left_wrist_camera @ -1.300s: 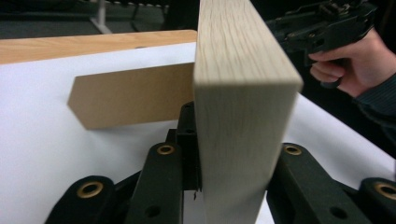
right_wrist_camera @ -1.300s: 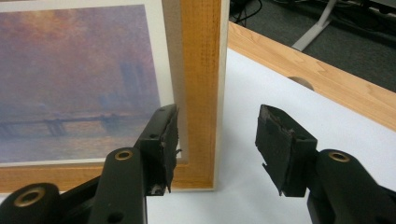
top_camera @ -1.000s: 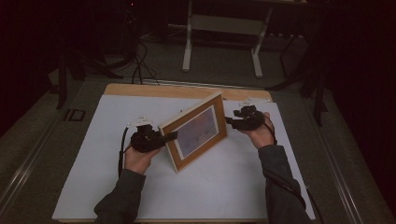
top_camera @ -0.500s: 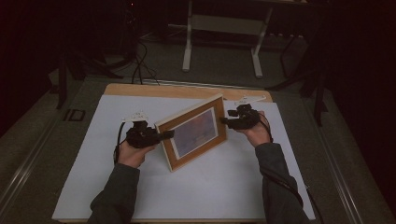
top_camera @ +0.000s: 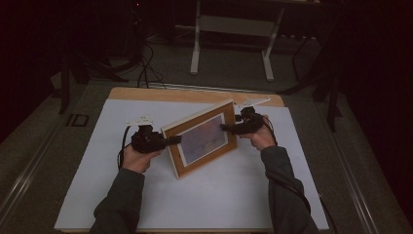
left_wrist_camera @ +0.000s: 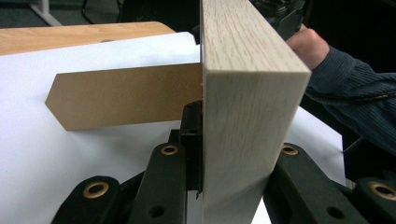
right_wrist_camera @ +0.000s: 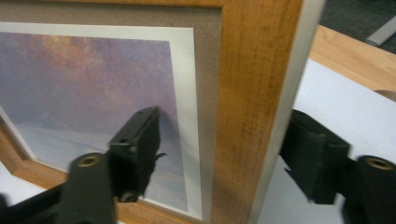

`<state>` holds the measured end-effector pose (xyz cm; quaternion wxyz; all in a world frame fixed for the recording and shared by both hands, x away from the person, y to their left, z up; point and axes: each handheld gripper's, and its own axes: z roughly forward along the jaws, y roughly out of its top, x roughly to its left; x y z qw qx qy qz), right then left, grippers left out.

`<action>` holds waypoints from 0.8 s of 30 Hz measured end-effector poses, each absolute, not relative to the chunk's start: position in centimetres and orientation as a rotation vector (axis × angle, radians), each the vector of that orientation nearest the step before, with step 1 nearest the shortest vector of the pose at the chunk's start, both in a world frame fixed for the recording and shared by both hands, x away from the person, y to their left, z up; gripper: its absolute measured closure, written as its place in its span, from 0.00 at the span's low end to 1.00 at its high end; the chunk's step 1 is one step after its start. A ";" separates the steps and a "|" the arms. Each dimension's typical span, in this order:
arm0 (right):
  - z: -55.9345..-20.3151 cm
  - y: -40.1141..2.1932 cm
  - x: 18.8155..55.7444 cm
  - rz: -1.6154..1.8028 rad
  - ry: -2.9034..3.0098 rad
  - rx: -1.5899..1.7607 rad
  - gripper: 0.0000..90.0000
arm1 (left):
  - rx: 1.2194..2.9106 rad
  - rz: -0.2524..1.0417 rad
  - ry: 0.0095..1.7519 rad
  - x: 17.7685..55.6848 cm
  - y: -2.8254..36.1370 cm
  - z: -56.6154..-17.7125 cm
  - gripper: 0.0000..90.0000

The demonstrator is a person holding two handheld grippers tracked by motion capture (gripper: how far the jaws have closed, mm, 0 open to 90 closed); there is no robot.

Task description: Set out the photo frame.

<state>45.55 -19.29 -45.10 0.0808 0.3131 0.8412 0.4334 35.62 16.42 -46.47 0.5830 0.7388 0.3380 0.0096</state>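
A: Where is the frame (top_camera: 202, 139) sitting right now?

B: It is standing on the white worktop (top_camera: 97, 195), about mid-table, turned at an angle so its left end is nearer the person and its right end farther off. The picture side is facing the near edge.

A: And the stand at the back?

B: The prop (left_wrist_camera: 123, 95) is swinging out from the back, as the left gripper view is showing; whether its tip is resting on the worktop I cannot tell.

A: What are the left tongs (top_camera: 171, 140) doing?

B: They are clamping the frame's left edge, one jaw on the back and one on the front, pads pressing the wood.

A: And the right tongs (top_camera: 227, 128)?

B: They are straddling the right edge, but their jaws have just been opening. In the right gripper view a gap is showing on both sides, so the pads are standing clear of the glass and the back with the frame between them.

A: So how far along is it?

B: I am judging the standing-up as nearly done: the frame is upright, the prop is out, one side is being let go. What is remaining is drawing the right tongs away, loosening the left ones, and seeing that the frame is staying up on its own
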 end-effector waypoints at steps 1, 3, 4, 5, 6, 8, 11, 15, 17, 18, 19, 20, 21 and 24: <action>-45.2 -19.2 45.6 1.305 2.526 0.937 0.30 | 1.725 0.024 0.787 35.6 16.4 -46.5 0.84; -45.3 -19.0 45.7 1.318 2.535 0.928 0.28 | 1.724 0.024 0.783 35.6 16.4 -46.5 0.84; -45.4 -18.9 45.8 1.330 2.541 0.926 0.28 | 1.724 0.025 0.784 35.6 16.4 -46.5 0.84; -45.4 -18.8 45.8 1.332 2.544 0.927 0.27 | 1.725 0.026 0.786 35.6 16.4 -46.5 0.84; -45.4 -18.8 45.8 1.332 2.544 0.927 0.27 | 1.725 0.026 0.786 35.6 16.4 -46.5 0.84; -45.5 -18.8 45.9 1.340 2.555 0.925 0.26 | 1.725 0.026 0.787 35.6 16.4 -46.5 0.84; -45.6 -18.9 46.1 1.356 2.563 0.925 0.26 | 1.724 0.024 0.785 35.6 16.4 -46.5 0.84; -45.9 -18.7 46.2 1.367 2.587 0.919 0.23 | 1.727 0.034 0.782 35.6 16.4 -46.5 0.84; -45.9 -18.8 46.3 1.369 2.592 0.917 0.24 | 1.732 0.047 0.788 35.6 16.3 -46.5 0.85; -45.9 -18.9 46.3 1.370 2.594 0.921 0.25 | 1.729 0.048 0.794 35.7 16.3 -46.5 0.85; -45.9 -19.0 46.3 1.370 2.599 0.923 0.27 | 1.727 0.045 0.797 35.8 16.4 -46.5 0.85; -45.8 -19.1 46.3 1.369 2.605 0.928 0.28 | 1.728 0.047 0.800 35.8 16.4 -46.5 0.85; -45.8 -19.3 46.3 1.366 2.609 0.926 0.30 | 1.732 0.052 0.803 35.9 16.4 -46.5 0.85; -45.8 -19.8 46.0 1.367 2.611 0.927 0.35 | 1.738 0.069 0.811 36.0 16.4 -46.4 0.86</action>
